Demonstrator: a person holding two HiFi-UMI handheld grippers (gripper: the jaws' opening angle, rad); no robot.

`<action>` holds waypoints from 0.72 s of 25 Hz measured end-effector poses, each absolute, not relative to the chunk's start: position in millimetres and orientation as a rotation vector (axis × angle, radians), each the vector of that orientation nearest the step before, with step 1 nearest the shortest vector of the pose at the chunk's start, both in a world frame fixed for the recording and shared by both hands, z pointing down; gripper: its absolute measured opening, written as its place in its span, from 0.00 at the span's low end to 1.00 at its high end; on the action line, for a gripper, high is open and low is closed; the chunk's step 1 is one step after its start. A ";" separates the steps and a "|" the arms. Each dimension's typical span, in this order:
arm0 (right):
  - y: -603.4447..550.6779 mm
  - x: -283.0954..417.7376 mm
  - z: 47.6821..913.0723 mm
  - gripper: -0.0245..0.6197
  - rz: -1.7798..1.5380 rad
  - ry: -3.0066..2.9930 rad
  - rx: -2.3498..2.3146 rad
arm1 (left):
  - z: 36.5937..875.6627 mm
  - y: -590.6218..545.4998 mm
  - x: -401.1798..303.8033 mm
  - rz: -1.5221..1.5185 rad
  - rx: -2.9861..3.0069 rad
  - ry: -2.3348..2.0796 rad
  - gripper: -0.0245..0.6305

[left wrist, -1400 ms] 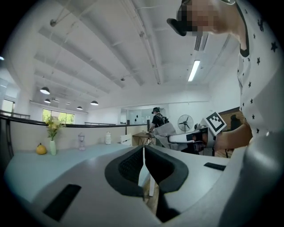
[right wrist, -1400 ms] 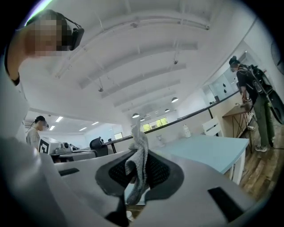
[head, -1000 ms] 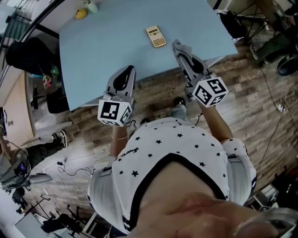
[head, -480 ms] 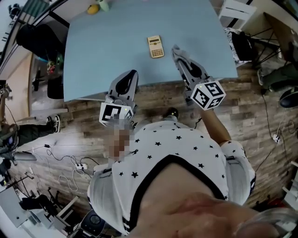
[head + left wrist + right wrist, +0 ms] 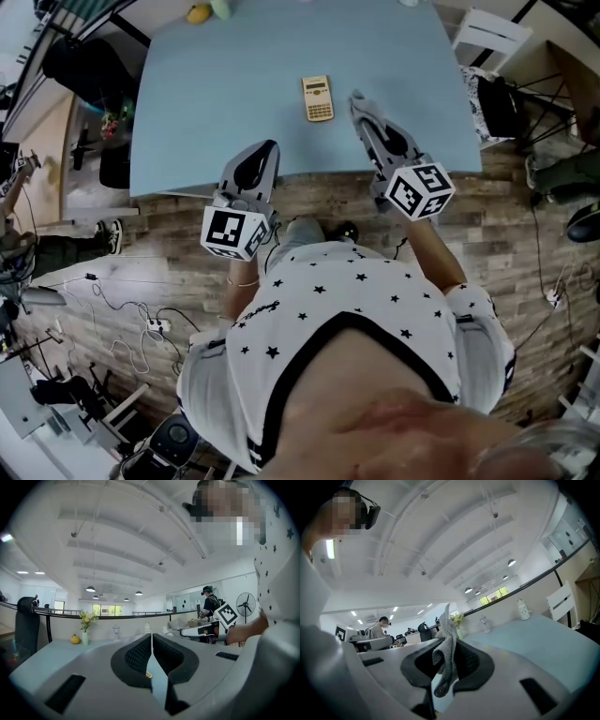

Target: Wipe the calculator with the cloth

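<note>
Blue desk (image 5: 234, 84) fills the far half of the head view, with wood floor (image 5: 309, 192) on the near side. Person in a star-print shirt (image 5: 347, 309) stands at the near edge, one hand-held gripper per hand.

Left hand-held gripper (image 5: 266, 150): body is over the floor and the tip is right at the desk's near edge. Its own view shows the jaws closed tip to tip with nothing between them, only a sliver of blue desk lower down. Its marker cube (image 5: 232, 232) sits at the near end.

Right hand-held gripper (image 5: 357, 99): the tip reaches over the desk's near edge, further in than the left one. The jaws are clamped on the cloth. Its marker cube (image 5: 420, 190) is over the floor.

Calculator (image 5: 318, 98): lies flat on the desk, keys up, near the near edge and between the lines of the two grippers. It is just left of the right tip and clear of both.

Cloth (image 5: 446, 653): grey, bunched and pinched upright between the right jaws. One fold sticks up above them and one hangs down. It is not touching the calculator.

Far-left corner of the desk: a small vase with flowers (image 5: 85, 637), and just beside it on the left a yellow fruit (image 5: 75, 639).
</note>
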State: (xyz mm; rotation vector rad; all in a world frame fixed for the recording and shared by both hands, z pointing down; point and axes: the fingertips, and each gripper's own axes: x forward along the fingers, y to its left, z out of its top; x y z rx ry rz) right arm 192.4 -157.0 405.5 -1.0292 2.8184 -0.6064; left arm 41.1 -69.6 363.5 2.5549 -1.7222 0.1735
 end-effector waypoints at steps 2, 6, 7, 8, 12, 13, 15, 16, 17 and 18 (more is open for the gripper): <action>-162.4 188.9 409.4 0.10 -0.615 2.826 -1.029 | 365.0 -73.4 37.1 0.164 2.547 -1.729 0.09; -179.3 174.1 412.2 0.10 -0.624 2.841 -1.045 | 366.3 -90.1 19.8 0.133 2.540 -1.738 0.09; -184.0 170.8 412.1 0.10 -0.620 2.845 -1.053 | 366.3 -96.2 15.7 0.123 2.542 -1.738 0.09; -188.8 168.3 411.6 0.10 -0.615 2.849 -1.063 | 366.0 -102.8 12.1 0.112 2.546 -1.735 0.09; -209.2 157.0 409.7 0.10 -0.587 2.876 -1.102 | 361.5 -129.8 -1.4 0.059 2.571 -1.717 0.09; -215.1 152.9 409.4 0.10 -0.582 2.885 -1.109 | 360.4 -136.5 -5.2 0.050 2.576 -1.711 0.09; -228.0 143.1 409.9 0.10 -0.578 2.896 -1.117 | 358.9 -150.2 -13.4 0.041 2.585 -1.705 0.09; -233.9 137.8 411.3 0.10 -0.581 2.899 -1.119 | 359.0 -156.7 -17.4 0.040 2.587 -1.704 0.09; -239.3 132.8 413.4 0.10 -0.587 2.903 -1.122 | 359.6 -162.4 -21.4 0.043 2.589 -1.703 0.09; -244.1 127.8 416.1 0.10 -0.593 2.907 -1.125 | 360.6 -167.5 -25.3 0.047 2.590 -1.703 0.09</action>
